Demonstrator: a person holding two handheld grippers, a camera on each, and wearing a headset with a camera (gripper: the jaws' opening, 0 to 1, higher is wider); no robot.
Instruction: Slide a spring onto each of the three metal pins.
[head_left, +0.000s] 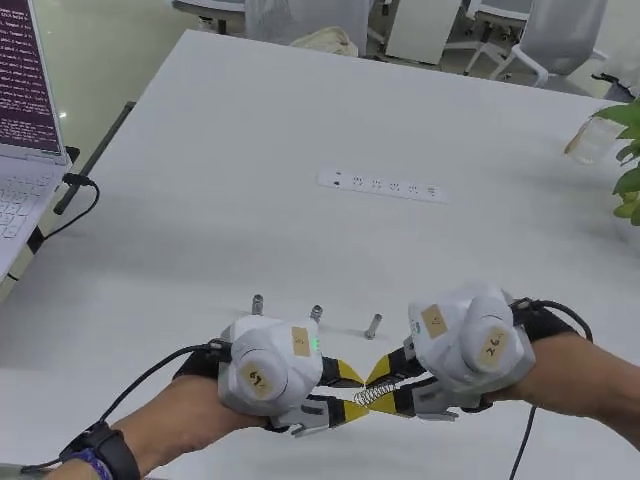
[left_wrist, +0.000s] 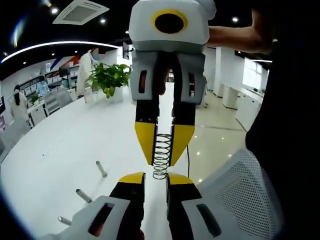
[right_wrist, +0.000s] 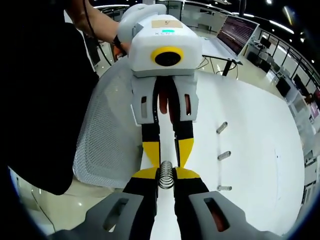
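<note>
Pinching spring (head_left: 370, 398) in right gripper (head_left: 386, 391) jaws by near edge of table (head_left: 300, 120); cannot tell for left gripper (head_left: 345, 392). Might pop free under squeeze.

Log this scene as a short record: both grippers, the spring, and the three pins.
right gripper: shut on the small coiled metal spring, lengthwise between its jaws
left gripper: facing it, tips at the spring's end; grip unclear
three short metal pins: in a row on the white table, all bare
springs fitted: none
</note>
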